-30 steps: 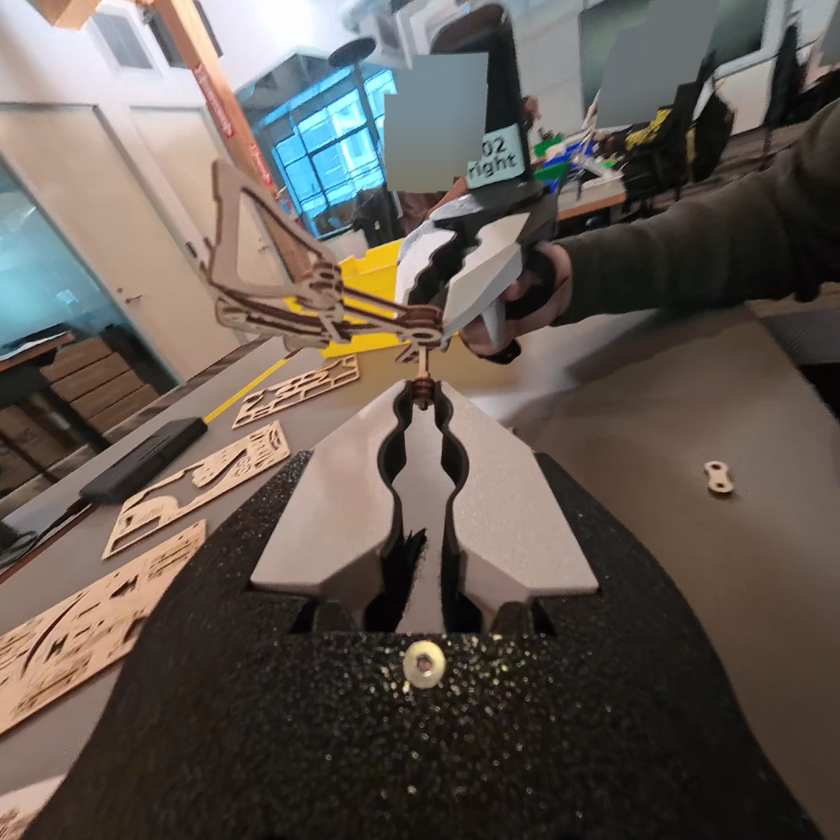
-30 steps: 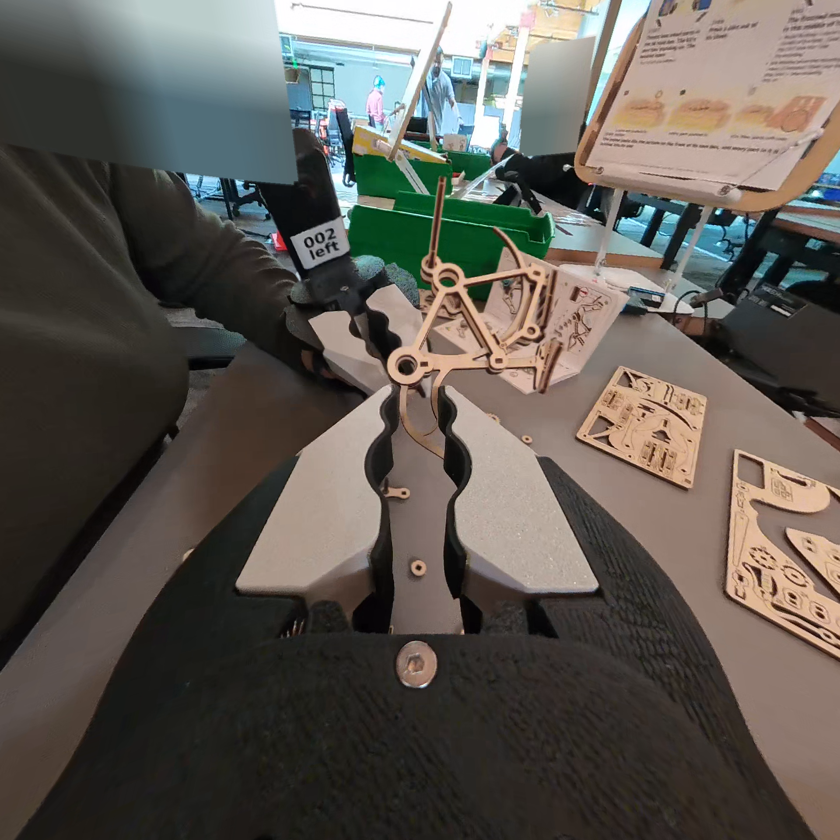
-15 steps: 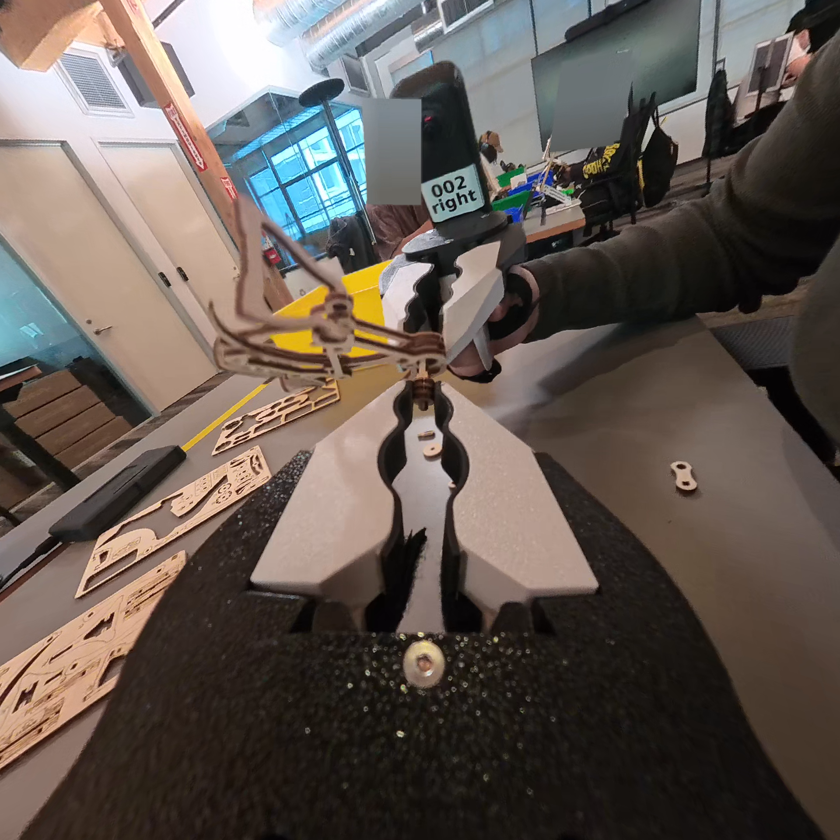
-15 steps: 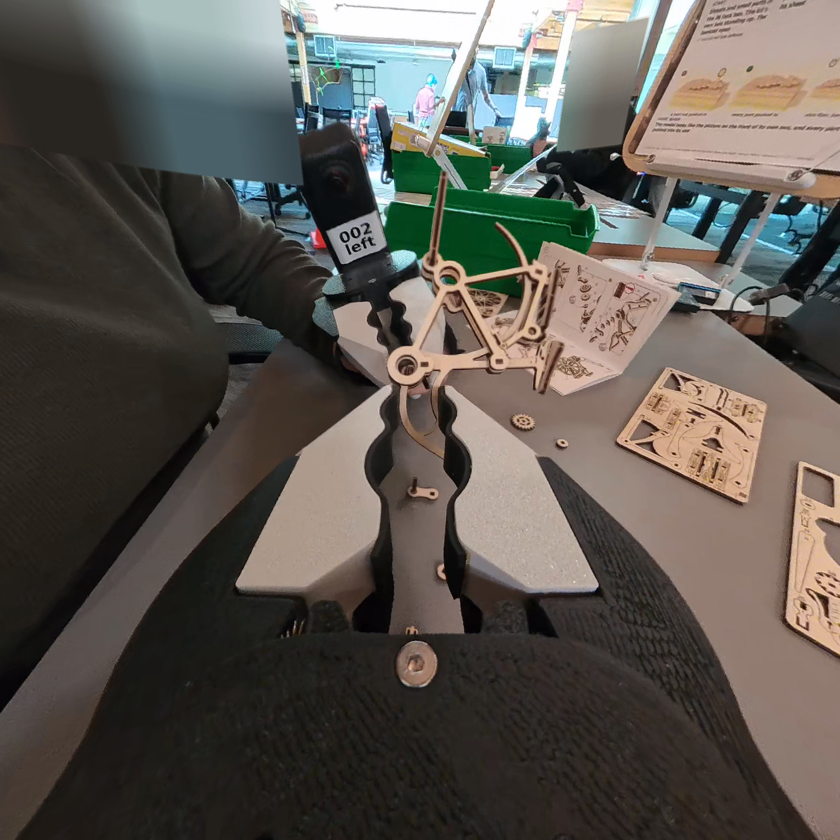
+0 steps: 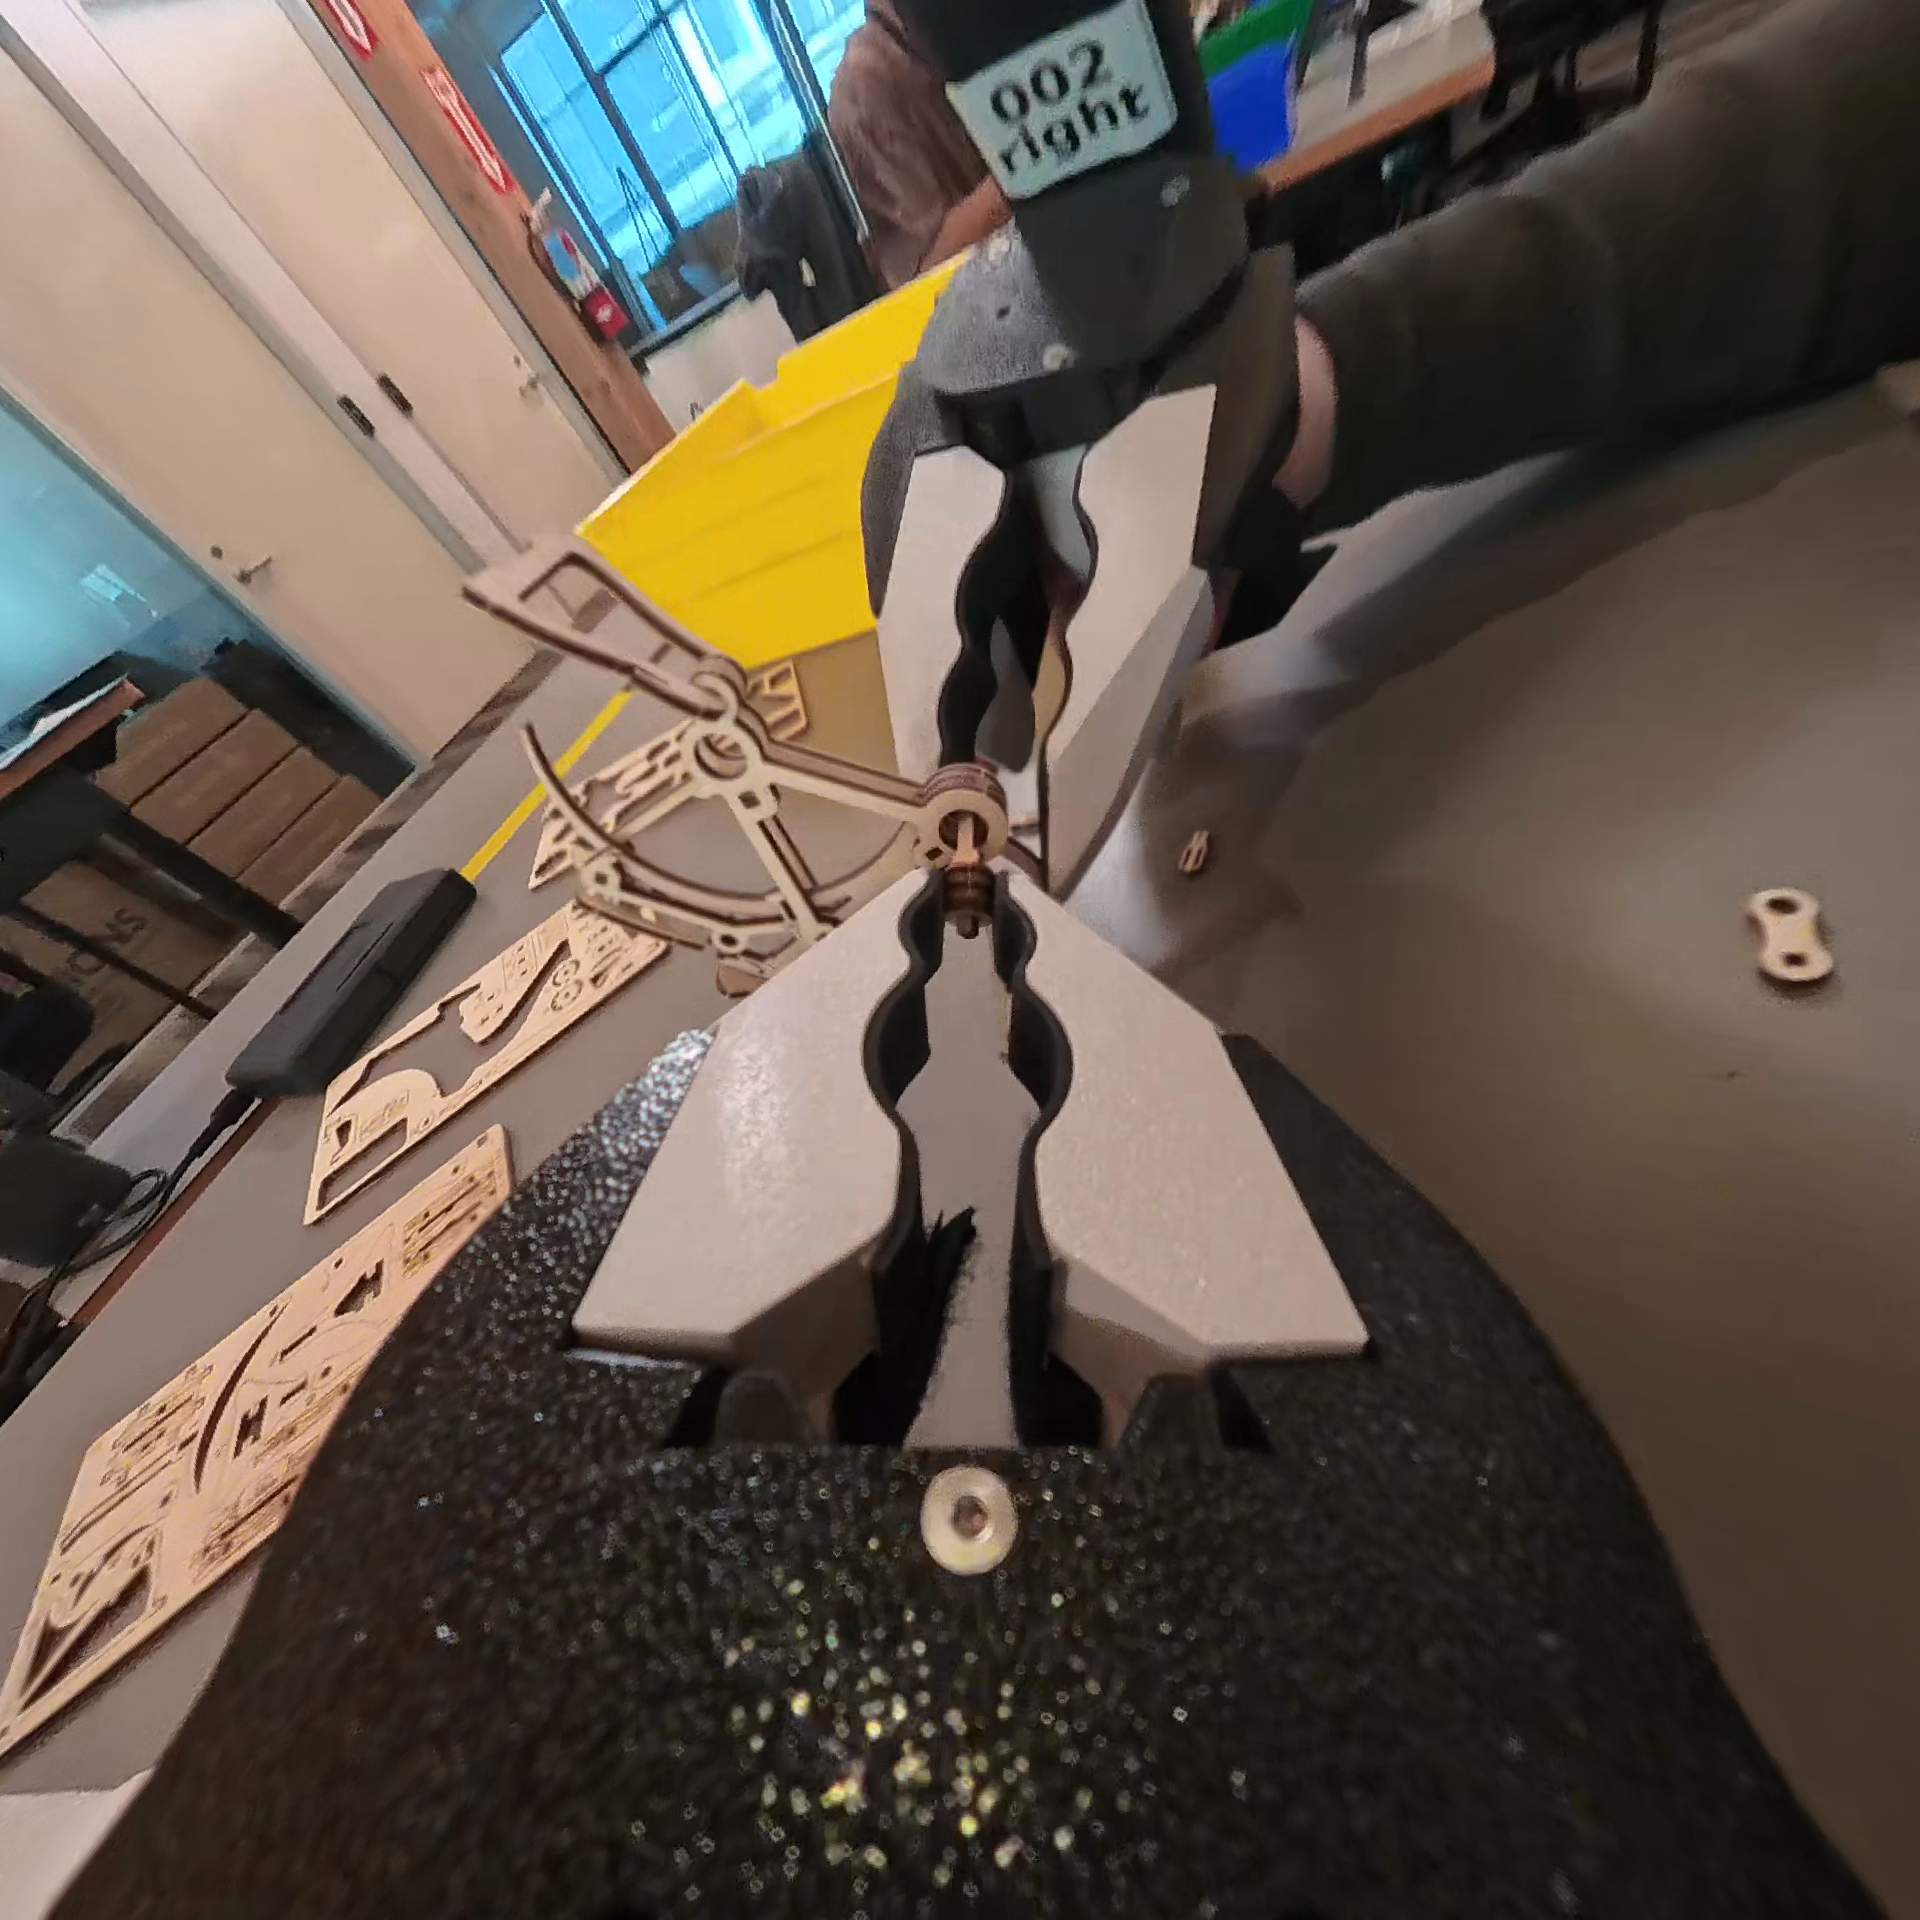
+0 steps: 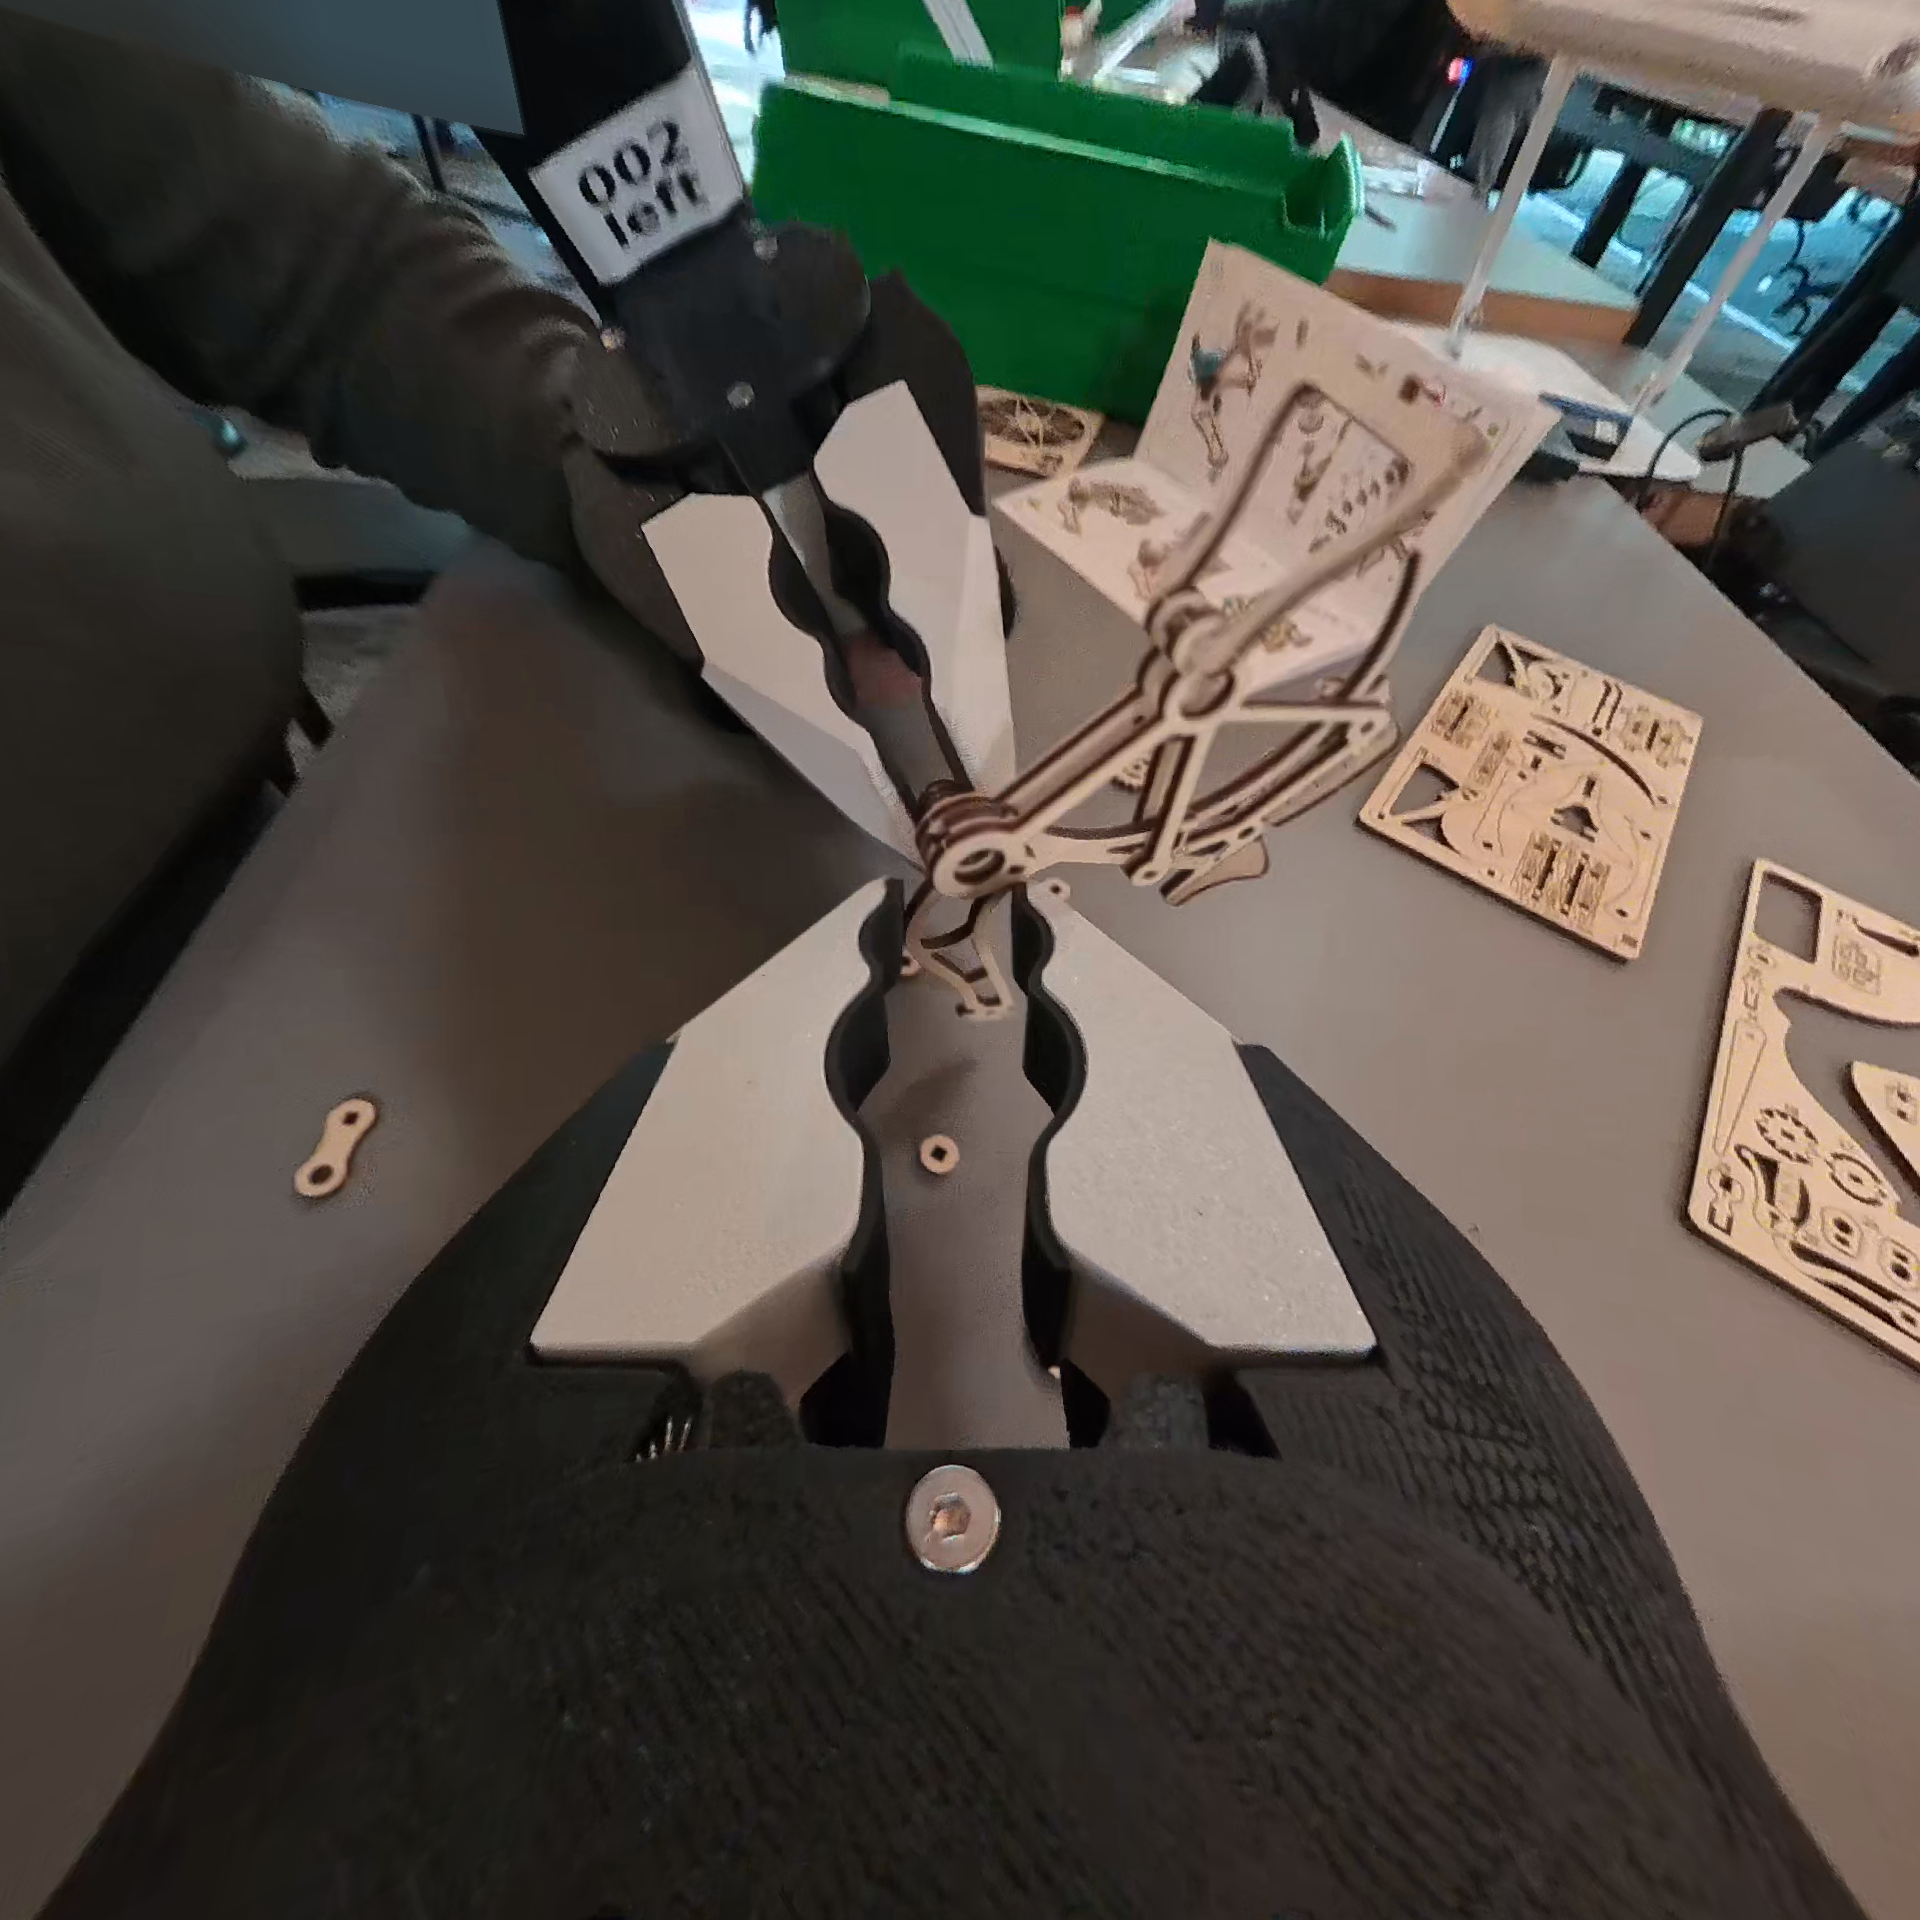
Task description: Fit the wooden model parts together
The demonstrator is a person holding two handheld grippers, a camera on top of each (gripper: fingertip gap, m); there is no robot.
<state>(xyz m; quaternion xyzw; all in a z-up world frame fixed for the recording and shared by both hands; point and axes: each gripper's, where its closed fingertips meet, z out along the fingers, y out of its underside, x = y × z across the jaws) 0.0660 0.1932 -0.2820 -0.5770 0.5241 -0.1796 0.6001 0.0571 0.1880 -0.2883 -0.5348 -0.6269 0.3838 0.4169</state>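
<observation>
My left gripper (image 5: pixel 968 906) is shut on a small ridged wooden pin (image 5: pixel 971 883). The pin's tip sits in the round hub (image 5: pixel 961 821) of an openwork wooden frame (image 5: pixel 727 790). My right gripper (image 6: pixel 954 920) is shut on a curved lower piece of that frame (image 6: pixel 1174 748) and holds it above the grey table (image 6: pixel 1403 1039), leaning to the right. The two grippers face each other tip to tip: the right one shows in the left wrist view (image 5: pixel 982 774), the left one in the right wrist view (image 6: pixel 930 821).
A loose wooden link (image 5: pixel 1792 945) (image 6: pixel 335 1143) and a small washer (image 6: pixel 938 1155) lie on the table. Punched wooden sheets (image 5: pixel 488 997) (image 6: pixel 1538 800) lie to the sides. A yellow bin (image 5: pixel 769 520), a green bin (image 6: pixel 1039 187), a booklet (image 6: pixel 1299 436) and a black block (image 5: pixel 343 987) stand farther off. Only a small space, under 4 cm, lies between the two pairs of fingers. The right tips stand about 6 cm off the small washer (image 6: pixel 938 1155).
Both grippers have tipped down toward the table and come closer together. The frame has swung from upright to leaning sideways. The pin stays at the hub.
</observation>
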